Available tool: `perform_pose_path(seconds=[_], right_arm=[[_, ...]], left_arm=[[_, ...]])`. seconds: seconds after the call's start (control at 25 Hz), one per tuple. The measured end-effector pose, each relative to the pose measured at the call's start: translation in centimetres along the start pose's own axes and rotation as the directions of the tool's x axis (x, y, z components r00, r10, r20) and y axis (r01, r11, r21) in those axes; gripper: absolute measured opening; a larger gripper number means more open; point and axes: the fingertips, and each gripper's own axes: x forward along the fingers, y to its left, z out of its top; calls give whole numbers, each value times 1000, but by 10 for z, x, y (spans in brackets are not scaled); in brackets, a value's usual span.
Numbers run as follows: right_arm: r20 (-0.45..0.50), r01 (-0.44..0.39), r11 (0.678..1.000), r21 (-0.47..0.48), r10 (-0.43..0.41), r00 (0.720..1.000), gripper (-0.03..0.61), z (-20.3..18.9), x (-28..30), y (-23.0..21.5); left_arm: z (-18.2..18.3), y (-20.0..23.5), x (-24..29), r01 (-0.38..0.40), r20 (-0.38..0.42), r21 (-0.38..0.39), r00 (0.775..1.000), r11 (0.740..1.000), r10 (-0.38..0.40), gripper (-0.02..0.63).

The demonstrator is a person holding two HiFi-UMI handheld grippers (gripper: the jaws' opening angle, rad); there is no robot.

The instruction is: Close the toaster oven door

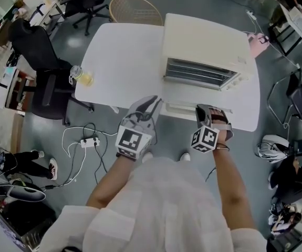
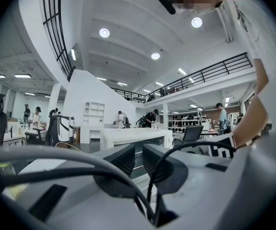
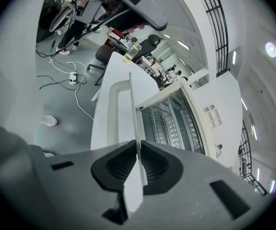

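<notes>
On the white desk, the toaster oven stands with its door folded open toward the person. The right hand-held gripper is clamped on the door's thin edge. The left hand-held gripper holds nothing, its jaws slightly apart, near the door.

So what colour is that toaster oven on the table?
The toaster oven is cream-white; the head view shows it best.
</notes>
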Motion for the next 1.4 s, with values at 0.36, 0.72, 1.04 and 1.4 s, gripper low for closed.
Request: perform_pose_path(seconds=[0.36,0.72,1.04,1.4], right_arm=[[7,42,999,-19,-42,999,32,2,1,-28],[18,88,996,-27,-88,996,43,4,6,-63],[9,111,994,-18,-111,994,48,7,14,-83],[-2,117,992,-45,-117,993,44,9,18,-100]], left_arm=[[4,4,6,-5,5,2,1000,1000,5,26],[9,6,11,-4,11,13,1000,1000,4,26],[14,10,18,-2,18,20,1000,1000,1,26],[15,19,27,-26,26,3,999,1000,26,26]])
